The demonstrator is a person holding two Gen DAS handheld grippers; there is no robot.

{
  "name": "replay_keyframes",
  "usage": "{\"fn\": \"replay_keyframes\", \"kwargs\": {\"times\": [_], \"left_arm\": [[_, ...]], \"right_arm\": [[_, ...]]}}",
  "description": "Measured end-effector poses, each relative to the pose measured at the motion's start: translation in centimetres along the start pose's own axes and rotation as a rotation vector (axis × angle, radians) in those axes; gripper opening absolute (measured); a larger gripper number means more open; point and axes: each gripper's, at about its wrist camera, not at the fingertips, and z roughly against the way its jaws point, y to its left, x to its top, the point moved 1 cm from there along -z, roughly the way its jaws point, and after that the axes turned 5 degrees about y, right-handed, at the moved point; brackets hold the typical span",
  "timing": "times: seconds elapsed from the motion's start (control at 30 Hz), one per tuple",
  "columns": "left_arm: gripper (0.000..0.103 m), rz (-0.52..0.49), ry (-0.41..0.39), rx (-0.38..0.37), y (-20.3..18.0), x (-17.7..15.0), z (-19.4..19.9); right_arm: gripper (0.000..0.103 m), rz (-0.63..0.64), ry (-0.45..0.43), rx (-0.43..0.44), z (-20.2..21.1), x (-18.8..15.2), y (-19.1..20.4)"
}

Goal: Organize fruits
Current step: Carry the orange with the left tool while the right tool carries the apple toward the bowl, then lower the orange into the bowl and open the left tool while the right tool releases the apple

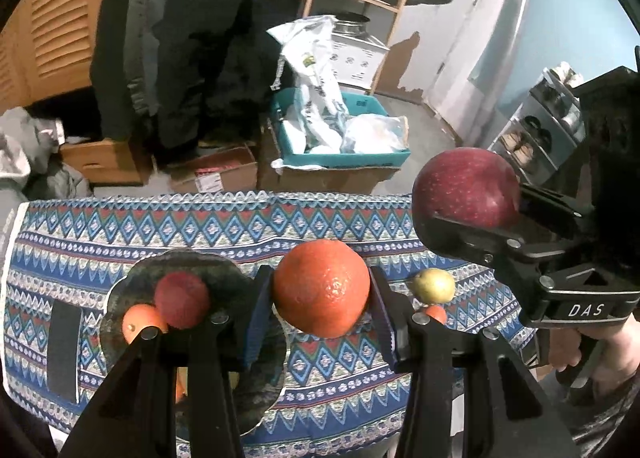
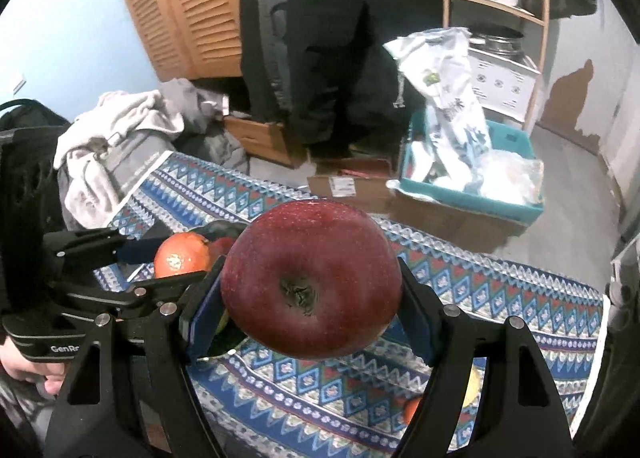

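My left gripper [image 1: 322, 292] is shut on an orange [image 1: 322, 288], held above the patterned tablecloth [image 1: 200, 226]. To its left lies a dark plate [image 1: 136, 286] with a red apple [image 1: 182, 298] and a small orange [image 1: 138, 322] on it. My right gripper [image 2: 310, 290] is shut on a large dark red apple [image 2: 310, 278], stem end toward the camera. In the left wrist view this apple [image 1: 466, 188] hangs high at the right in the right gripper [image 1: 472, 214]. A yellow-green fruit [image 1: 434, 285] and a small orange fruit [image 1: 436, 313] lie on the cloth.
Past the table's far edge stand cardboard boxes [image 1: 212, 174] and a teal bin [image 1: 344, 158] full of plastic bags. Dark coats [image 1: 192, 38] hang in front of a louvred wooden door [image 1: 56, 26]. A black strip [image 1: 64, 350] lies on the cloth at the left.
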Motion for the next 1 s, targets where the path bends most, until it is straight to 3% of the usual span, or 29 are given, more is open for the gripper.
{"fn": "replay_keyframes", "kwargs": {"times": [0.53, 1.0], "left_arm": [[0.048, 0.105, 0.011, 0.063, 7.1, -1.8, 0.5], [0.048, 0.192, 0.098, 0.113, 12.2, -4.1, -2.3]], "right_arm": [[0.077, 0.033, 0.082, 0.059, -6.3, 2.5, 4.3], [0.077, 0.042, 0.201, 0.102, -12.3, 2.0, 7.2]]}}
